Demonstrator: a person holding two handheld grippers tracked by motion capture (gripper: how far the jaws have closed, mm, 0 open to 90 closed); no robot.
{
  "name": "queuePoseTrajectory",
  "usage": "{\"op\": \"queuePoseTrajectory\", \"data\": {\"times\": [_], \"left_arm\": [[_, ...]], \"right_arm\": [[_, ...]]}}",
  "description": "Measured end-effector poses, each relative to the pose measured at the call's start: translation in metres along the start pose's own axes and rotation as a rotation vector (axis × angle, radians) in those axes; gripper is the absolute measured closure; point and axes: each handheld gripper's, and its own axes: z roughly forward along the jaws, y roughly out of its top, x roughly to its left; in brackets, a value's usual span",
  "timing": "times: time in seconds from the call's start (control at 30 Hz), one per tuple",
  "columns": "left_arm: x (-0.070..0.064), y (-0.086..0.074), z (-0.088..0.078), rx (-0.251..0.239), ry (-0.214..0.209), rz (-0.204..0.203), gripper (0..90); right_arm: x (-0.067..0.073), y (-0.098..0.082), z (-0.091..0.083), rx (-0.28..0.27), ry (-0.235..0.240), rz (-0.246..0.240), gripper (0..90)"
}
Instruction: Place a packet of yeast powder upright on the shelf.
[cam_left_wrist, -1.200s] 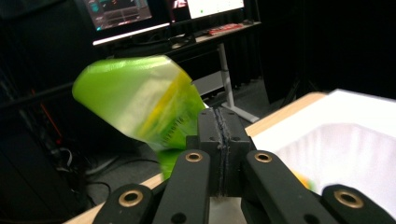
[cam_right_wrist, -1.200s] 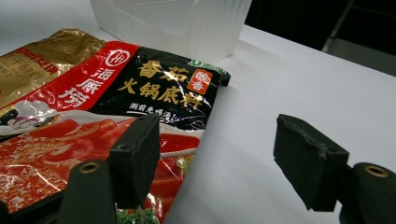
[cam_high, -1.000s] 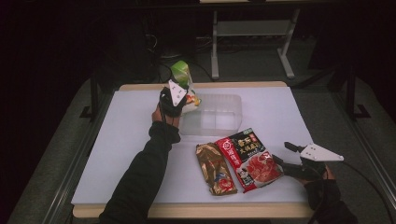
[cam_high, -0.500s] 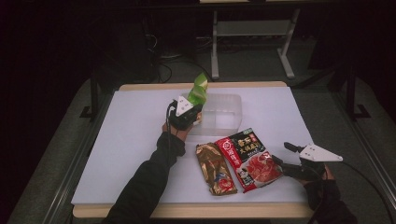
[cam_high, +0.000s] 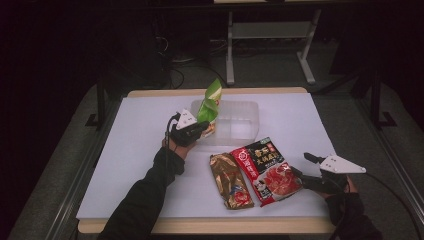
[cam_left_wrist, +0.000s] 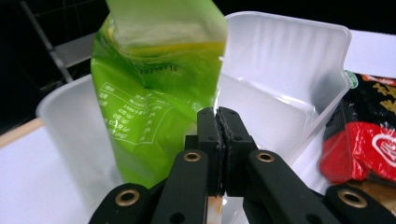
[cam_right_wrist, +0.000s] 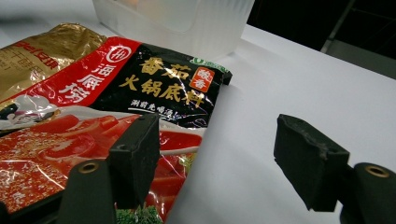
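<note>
Left tool (cam_high: 202, 128) clamped tight on the lower edge of the green pouch (cam_high: 210, 107), which stands tilted at the 9 o'clock end of the clear tub (cam_high: 239, 125). Right tool (cam_high: 300, 172) gapes wide, empty, at 3 o'clock of the red packet (cam_high: 267, 170). Gold packet (cam_high: 231, 181) lies touching it on the surface (cam_high: 135, 150).

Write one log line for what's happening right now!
left tool: shut on green plastic pouch, above clear plastic bin | right tool: open beside red-black sauce packet
</note>
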Motion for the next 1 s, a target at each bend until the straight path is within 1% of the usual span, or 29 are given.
{"op": "queuePoseTrajectory", "data": {"times": [0.03,0.07,0.1,0.17,0.2,0.23,0.27,0.33,0.4,0.43,0.5,0.53,0.57,0.6,0.67,0.73,0.8,0.87,0.9,0.93,1.0], "left_arm": [[0.0,0.0,-0.005,-0.015,-0.015,0.007,86.3],[-0.001,0.001,-0.01,-0.019,-0.004,0.012,81.8],[-0.001,0.001,-0.016,-0.027,-0.011,0.017,81.8],[-0.001,0.002,-0.029,-0.037,-0.036,0.007,75.3],[-0.001,0.002,-0.033,-0.036,-0.048,0.006,71.7],[-0.002,0.002,-0.039,-0.023,-0.057,0.014,67.8],[-0.003,0.002,-0.043,-0.014,-0.066,0.012,62.5],[-0.004,-0.001,-0.051,-0.017,-0.107,-0.012,59.1],[-0.005,-0.003,-0.06,-0.012,-0.129,-0.015,53.9],[-0.006,-0.004,-0.063,-0.009,-0.133,-0.014,51.0],[-0.008,-0.007,-0.07,0.0,-0.148,-0.008,48.2],[-0.009,-0.008,-0.073,0.006,-0.158,-0.017,45.2],[-0.011,-0.009,-0.075,0.012,-0.159,-0.021,41.5],[-0.012,-0.01,-0.077,0.02,-0.161,-0.017,41.5],[-0.016,-0.013,-0.083,0.029,-0.19,-0.005,43.7],[-0.018,-0.017,-0.087,0.027,-0.214,-0.023,43.0],[-0.018,-0.022,-0.089,0.026,-0.252,-0.053,43.0],[-0.019,-0.028,-0.088,0.041,-0.249,-0.064,41.2],[-0.02,-0.031,-0.087,0.05,-0.255,-0.073,41.2],[-0.021,-0.035,-0.086,0.064,-0.263,-0.073,41.3],[-0.023,-0.043,-0.081,0.099,-0.277,-0.06,40.9]], "right_arm": [[0.0,0.0,0.0,0.001,0.0,-0.001,30.8],[0.0,0.0,0.0,-0.001,-0.001,0.0,30.8],[0.0,0.0,0.0,-0.001,-0.001,0.0,30.8],[0.0,0.0,0.0,-0.001,-0.002,0.001,30.8],[0.0,0.0,0.0,0.001,-0.002,0.0,30.8],[0.0,0.0,0.0,0.001,-0.002,0.0,30.8],[0.0,0.0,0.0,0.003,-0.002,-0.002,30.8],[0.0,0.0,0.001,0.005,-0.003,-0.002,30.8],[0.0,0.0,0.001,0.008,-0.003,-0.002,30.9],[0.0,0.0,0.001,0.009,-0.005,-0.002,30.9],[0.0,0.0,0.001,0.011,-0.005,-0.002,30.9],[0.0,0.0,0.001,0.01,-0.003,-0.002,30.9],[0.0,0.0,0.001,0.01,-0.003,-0.002,30.9],[0.0,0.0,0.001,0.009,-0.002,-0.001,30.9],[0.0,0.0,0.001,0.01,-0.003,0.001,30.9],[0.0,0.0,0.001,0.011,-0.002,0.001,30.9],[0.0,0.0,0.001,0.016,-0.005,0.001,30.9],[0.0,0.0,0.001,0.019,-0.005,0.002,30.9],[0.0,0.0,0.002,0.024,-0.004,0.0,30.9],[0.001,0.001,0.002,0.029,-0.004,0.001,31.2],[0.0,0.001,0.003,0.038,0.003,0.006,31.4]]}}
